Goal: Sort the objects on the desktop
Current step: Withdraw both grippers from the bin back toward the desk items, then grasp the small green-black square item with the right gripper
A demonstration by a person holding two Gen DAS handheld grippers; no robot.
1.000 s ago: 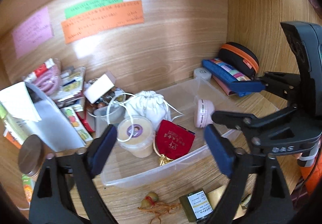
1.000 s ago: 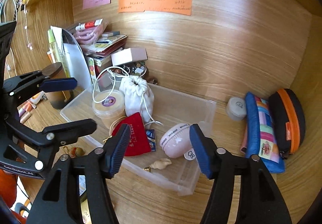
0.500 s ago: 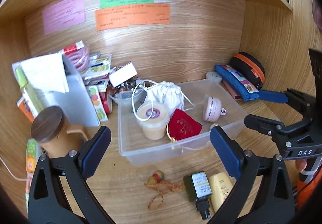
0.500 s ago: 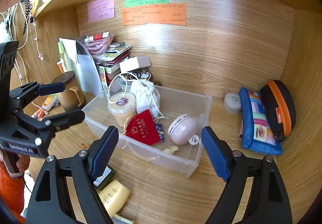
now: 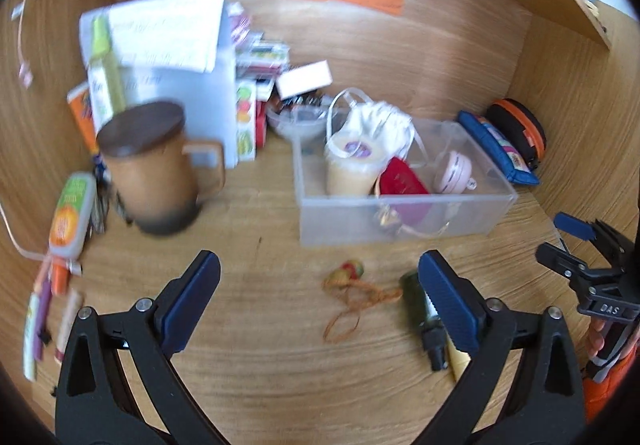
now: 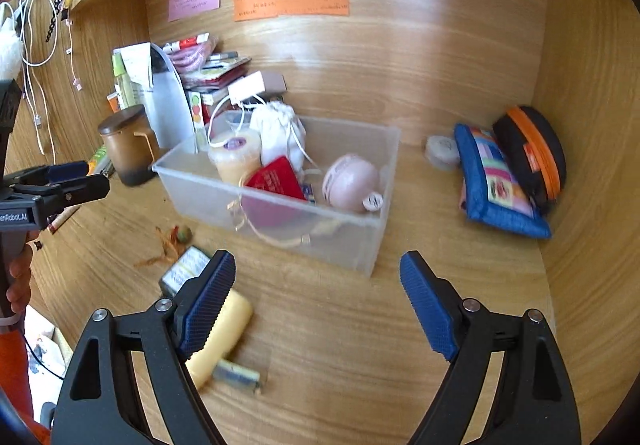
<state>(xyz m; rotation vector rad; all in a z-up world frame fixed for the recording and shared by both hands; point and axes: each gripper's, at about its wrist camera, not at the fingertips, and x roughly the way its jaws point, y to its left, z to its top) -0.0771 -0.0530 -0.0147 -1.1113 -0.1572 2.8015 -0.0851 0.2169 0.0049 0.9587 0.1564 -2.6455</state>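
Both tongs, left and right, stand apart and empty. Clear bin partly filled; charm, green bottle, yellow tube remain on tabletop. Next: judged, grasp one loose item.

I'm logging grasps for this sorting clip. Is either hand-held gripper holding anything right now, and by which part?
Nothing is held. The left hand-held gripper and the right hand-held gripper are both open and empty, above the desk in front of the clear bin.
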